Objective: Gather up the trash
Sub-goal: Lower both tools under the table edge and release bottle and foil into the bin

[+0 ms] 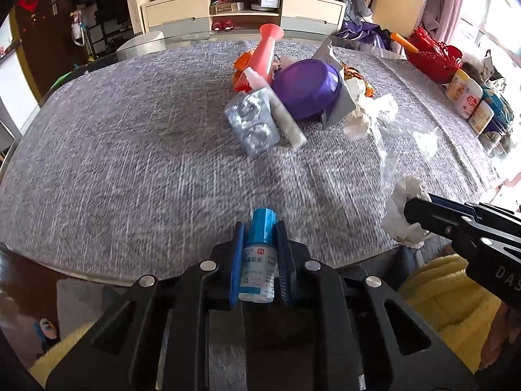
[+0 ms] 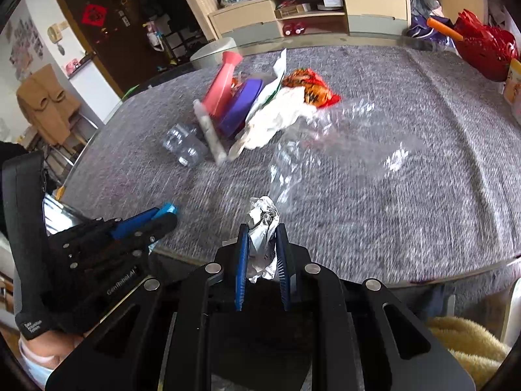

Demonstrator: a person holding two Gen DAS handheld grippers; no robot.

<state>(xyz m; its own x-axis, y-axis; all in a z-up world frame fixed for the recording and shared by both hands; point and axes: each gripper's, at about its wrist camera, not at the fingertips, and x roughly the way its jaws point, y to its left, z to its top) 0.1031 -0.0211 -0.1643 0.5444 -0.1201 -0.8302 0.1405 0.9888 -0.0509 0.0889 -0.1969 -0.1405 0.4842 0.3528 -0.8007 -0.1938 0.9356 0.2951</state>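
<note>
the left tool point(image 1: 260, 254) is clenched on one small eye-drop bottle point(image 1: 259, 260) with a blue cap, held over the near edge of the table point(image 1: 114, 179). the right tool point(image 2: 263, 254) is clenched on one crumpled ball of white paper point(image 2: 262, 228), also at the near edge, to the right of the left tool. the grey-clothed table carries one heap of trash toward its far middle: one pink funnel-shaped tube point(image 1: 268, 52), one purple round lid point(image 1: 306, 88), one silver blister pack point(image 1: 254, 123), one white stick-like tube point(image 1: 286, 117), one orange printed wrapper point(image 2: 309, 88), white tissue point(image 1: 361, 114) and one sheet of clear plastic film point(image 2: 325, 143) spreading to the right. one red basket point(image 1: 433, 55) sits at the far right edge, with three small pale jars point(image 1: 469, 101) near it.
</note>
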